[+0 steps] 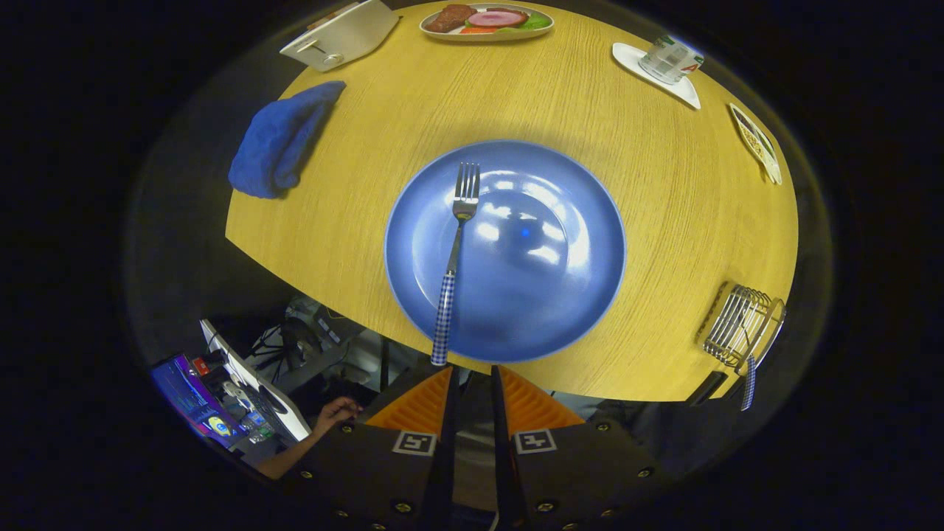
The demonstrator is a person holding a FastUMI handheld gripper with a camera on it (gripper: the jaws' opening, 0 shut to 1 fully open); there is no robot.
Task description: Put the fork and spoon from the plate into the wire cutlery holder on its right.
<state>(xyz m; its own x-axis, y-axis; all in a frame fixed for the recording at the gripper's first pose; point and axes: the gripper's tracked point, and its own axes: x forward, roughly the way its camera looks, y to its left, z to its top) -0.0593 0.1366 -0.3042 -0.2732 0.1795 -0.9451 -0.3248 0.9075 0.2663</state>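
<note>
A fork (456, 251) lies on the left half of the round blue plate (590, 221), tines pointing away. Its blue-and-white checked handle reaches over the plate's near rim, just ahead of my fingertips. My gripper (473, 369) hovers high above the table's near edge, its fingers a narrow gap apart with nothing between them. To the right of the plate, at the table's edge, the wire cutlery holder (740, 324) stands. A checked handle (748, 383) like the fork's sticks out of it; its other end is hidden.
On the round wooden table (354, 243), a crumpled blue cloth (280, 140) lies left of the plate. Beyond the plate are a white toaster (341, 35), a dish of food (487, 21), a can on a white coaster (667, 59) and a small dish (756, 141). A person's hand (335, 413) rests by screens below the table.
</note>
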